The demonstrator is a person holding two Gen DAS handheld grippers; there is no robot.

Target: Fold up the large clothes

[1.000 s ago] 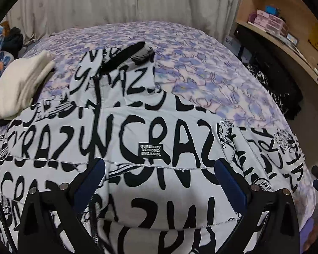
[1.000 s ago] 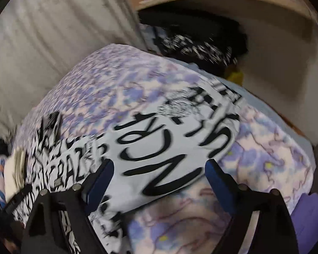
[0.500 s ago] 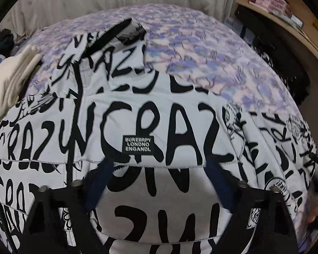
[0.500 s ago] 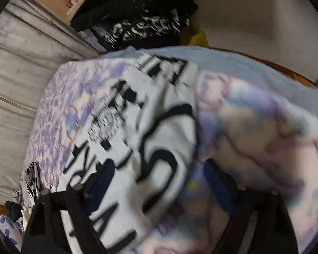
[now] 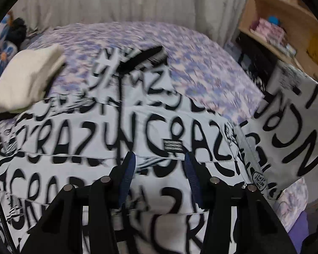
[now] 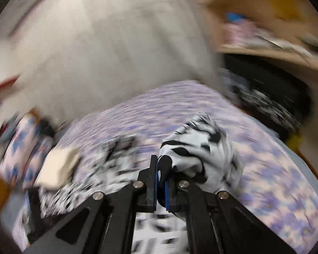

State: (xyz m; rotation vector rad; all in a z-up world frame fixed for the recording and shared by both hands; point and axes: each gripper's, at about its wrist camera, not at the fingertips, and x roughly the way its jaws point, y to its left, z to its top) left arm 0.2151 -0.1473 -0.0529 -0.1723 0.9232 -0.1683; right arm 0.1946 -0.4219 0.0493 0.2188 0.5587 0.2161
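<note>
The lettered white shirt (image 5: 150, 127), judged light and limp, is lying spread on the floral bedspread (image 5: 201, 69) ahead of the half-closed, empty left gripper (image 5: 160, 180), its jaws just closing, while its sleeve (image 6: 197, 150) is being pinched in the shut right gripper (image 6: 161, 180).

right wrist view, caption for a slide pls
Right hand-held gripper shut on a bunched fold of the printed garment above the floral bedspread.

Bed (image 5: 201, 63), purple floral cover: lettered garment (image 5: 84, 131) spread out, cream folded cloth (image 5: 27, 80) on its edge.
</note>
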